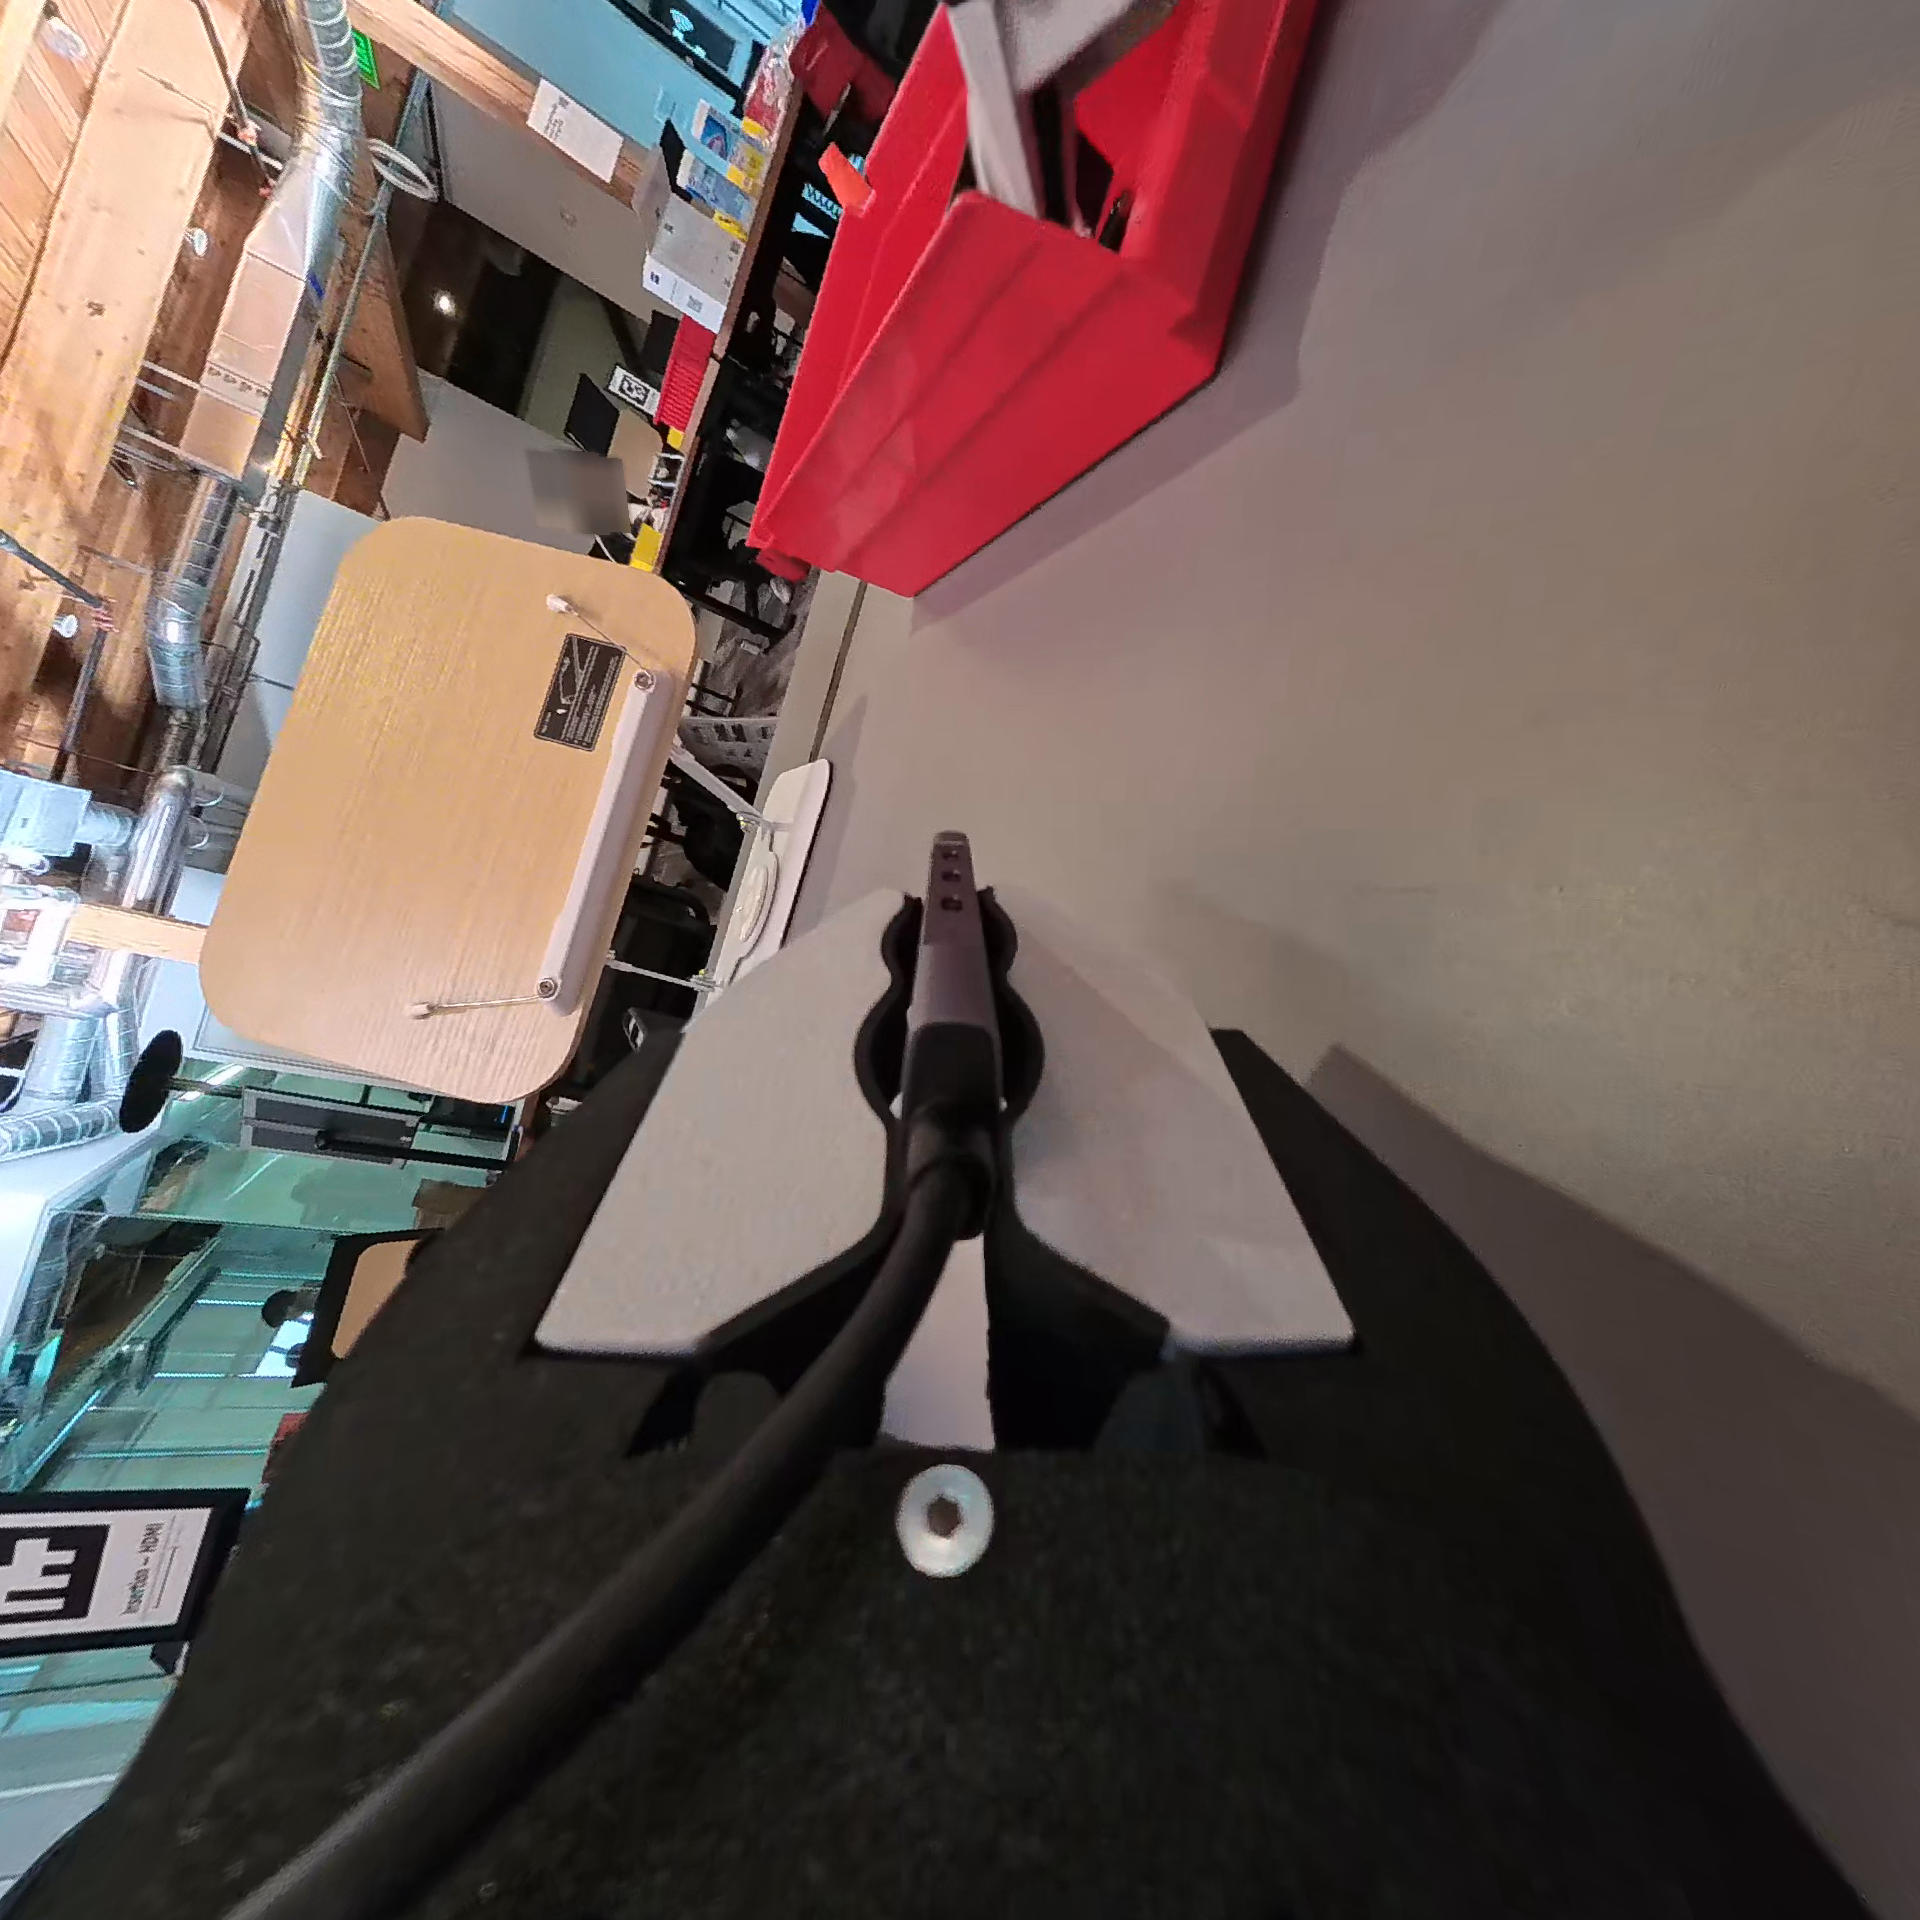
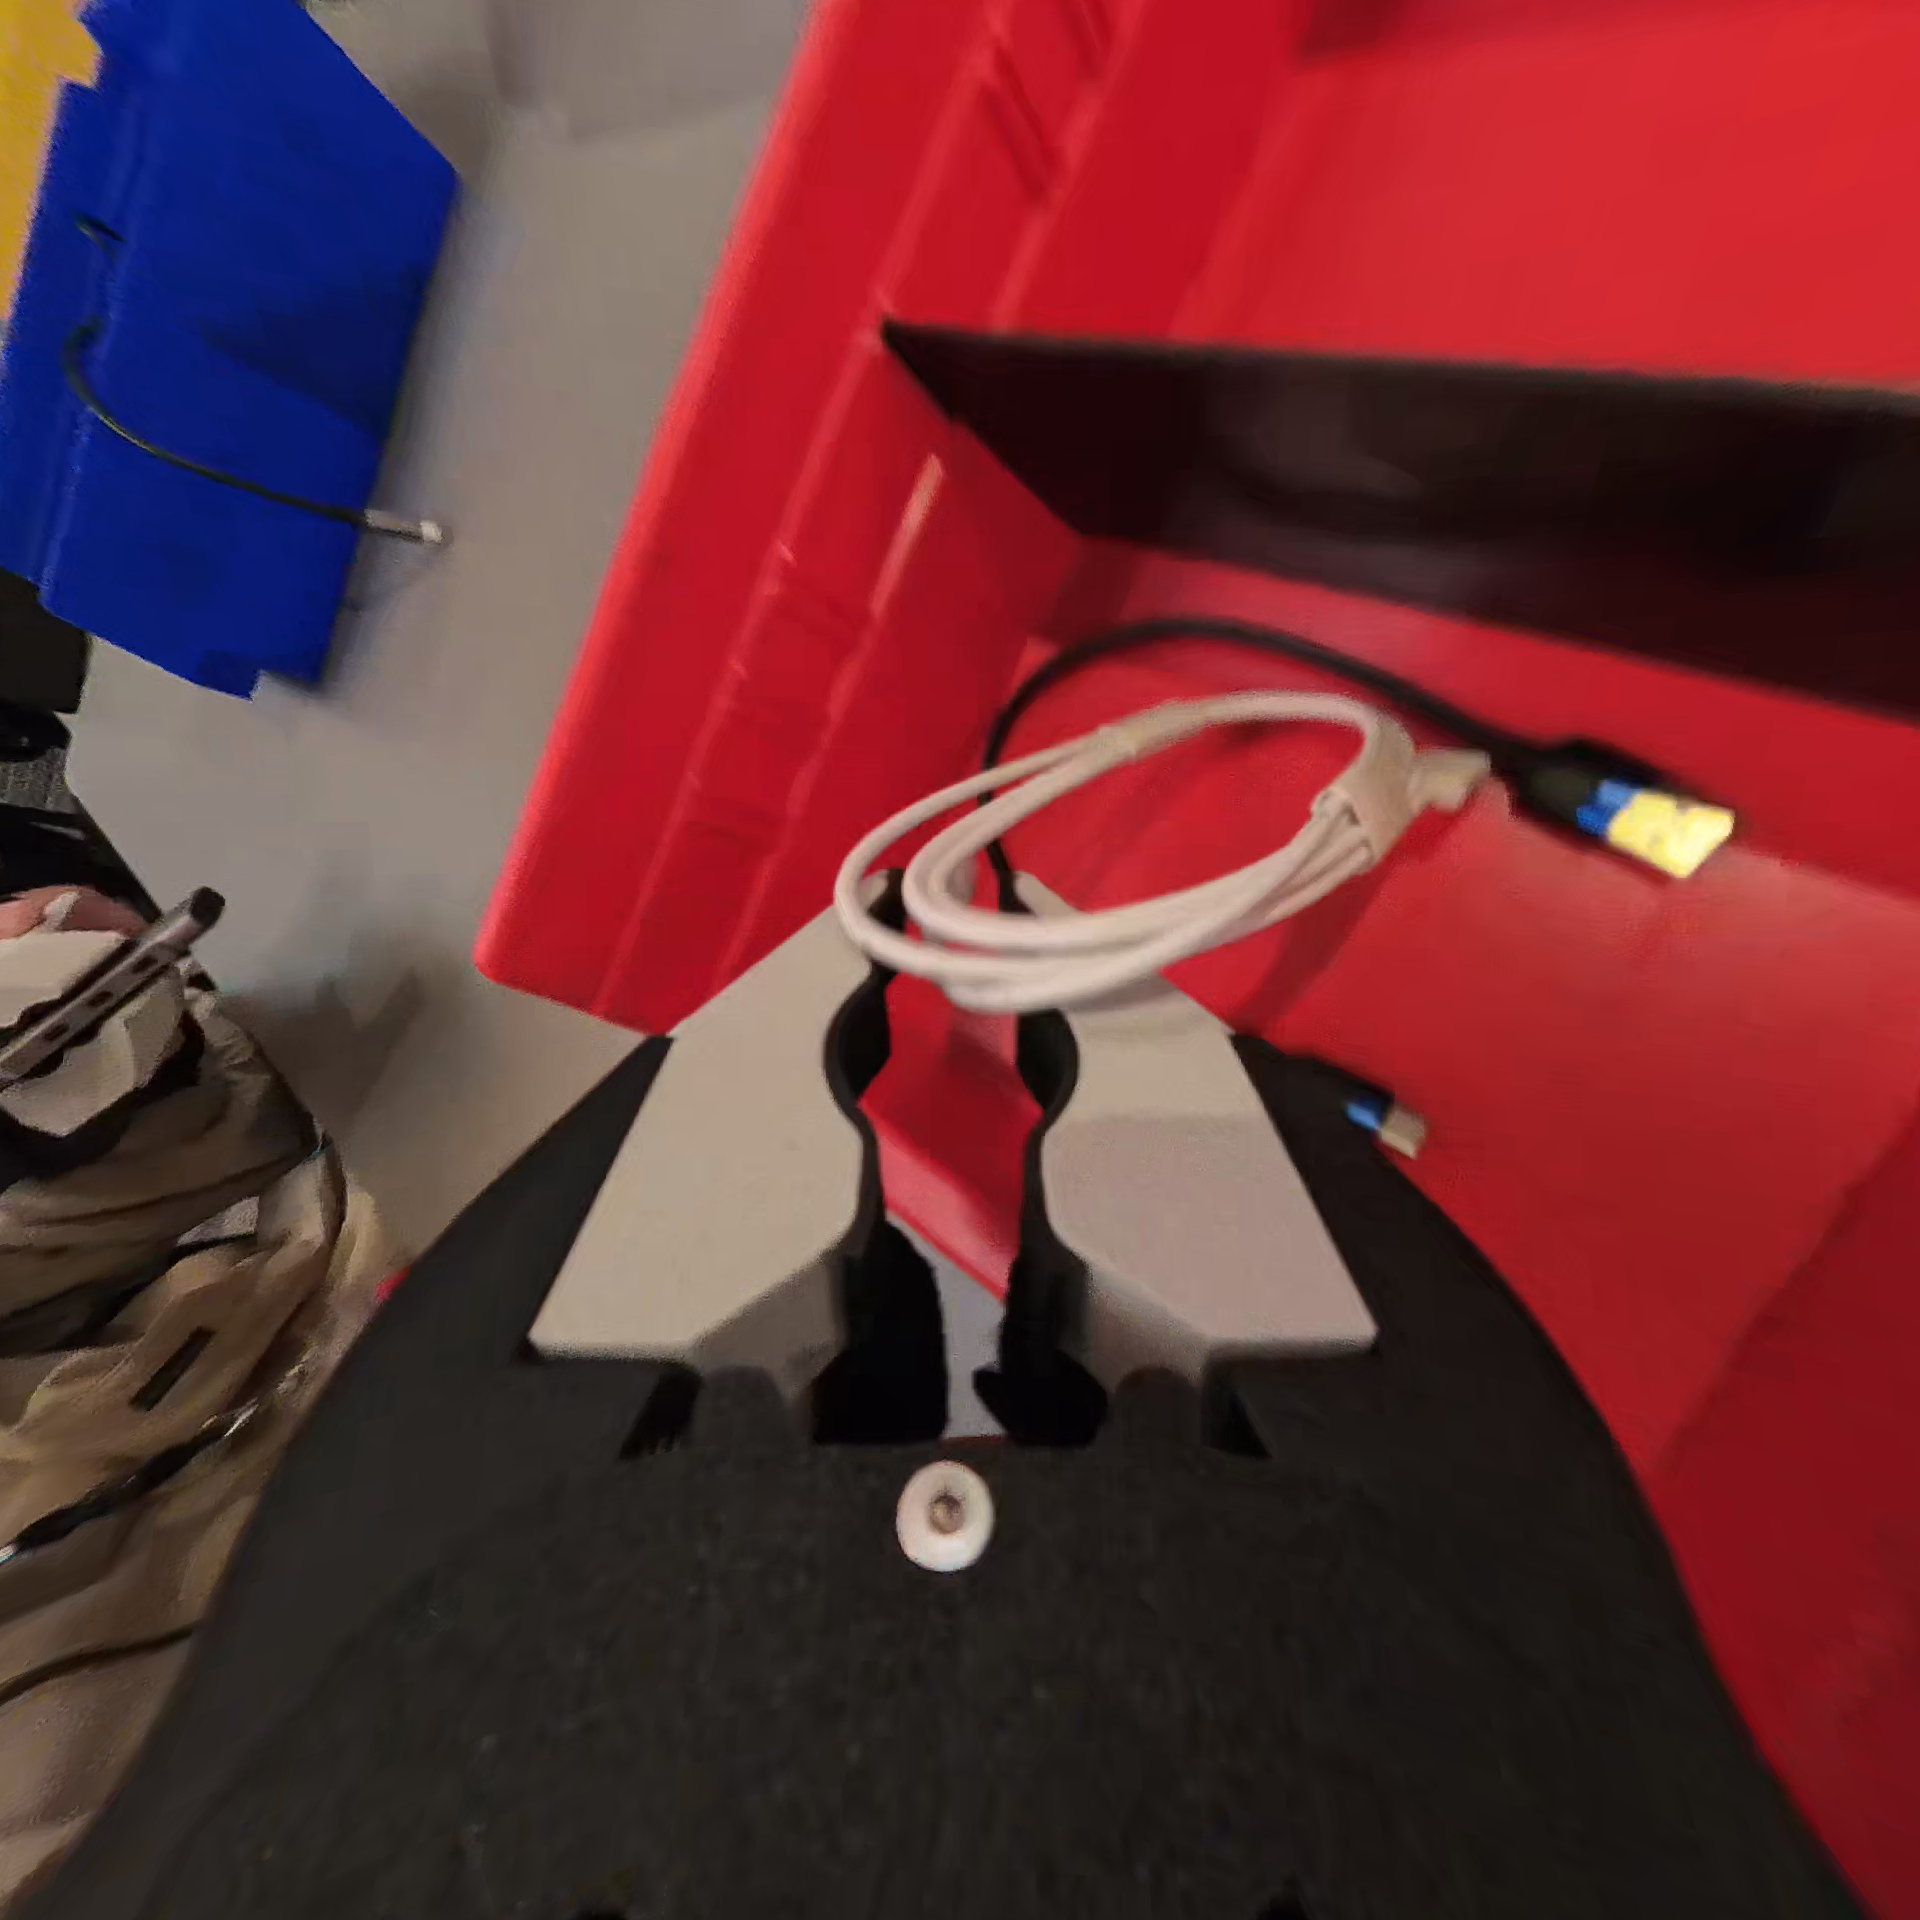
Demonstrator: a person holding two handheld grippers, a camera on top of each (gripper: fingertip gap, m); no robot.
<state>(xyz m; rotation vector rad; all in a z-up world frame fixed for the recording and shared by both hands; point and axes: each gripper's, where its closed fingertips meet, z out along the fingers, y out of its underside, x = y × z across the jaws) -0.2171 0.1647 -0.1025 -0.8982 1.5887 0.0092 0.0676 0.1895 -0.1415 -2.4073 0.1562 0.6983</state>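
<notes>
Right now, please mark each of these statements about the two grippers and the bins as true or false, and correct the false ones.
1. The left gripper is shut on a black cable's connector. True.
2. The right gripper holds the coiled white cable. False: its jaws stand apart with nothing between them, just before the coil.
3. The white cable lies inside the red bin. True.
4. The blue bin holds no cable. False: a thin black cable with a metal tip hangs out of it.
5. A black cable with a blue and gold plug lies in the red bin. True.
</notes>
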